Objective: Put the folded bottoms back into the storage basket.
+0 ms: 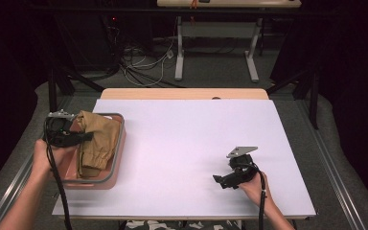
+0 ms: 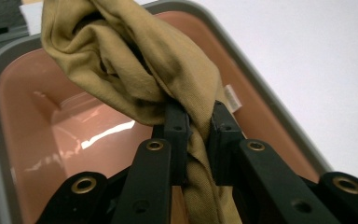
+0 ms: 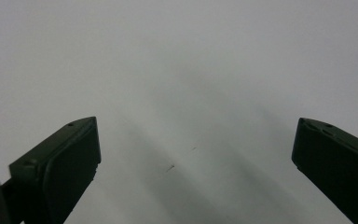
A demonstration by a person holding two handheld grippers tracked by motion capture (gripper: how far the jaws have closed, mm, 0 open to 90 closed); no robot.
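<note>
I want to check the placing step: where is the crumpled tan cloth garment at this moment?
In the high view the crumpled tan cloth garment is at the table's left side, over the pink plastic bin with a grey rim, with a fold pinched in the left gripper.

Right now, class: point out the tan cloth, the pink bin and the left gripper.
tan cloth (image 2: 121, 60), left gripper view, bunched folds.
pink bin (image 1: 119, 143), high view, grey rim.
left gripper (image 2: 199, 122), left gripper view, between fingertips.

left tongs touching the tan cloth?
Touching. The left gripper view shows the left tongs pinching the tan cloth between both pads over the pink bin.
</note>
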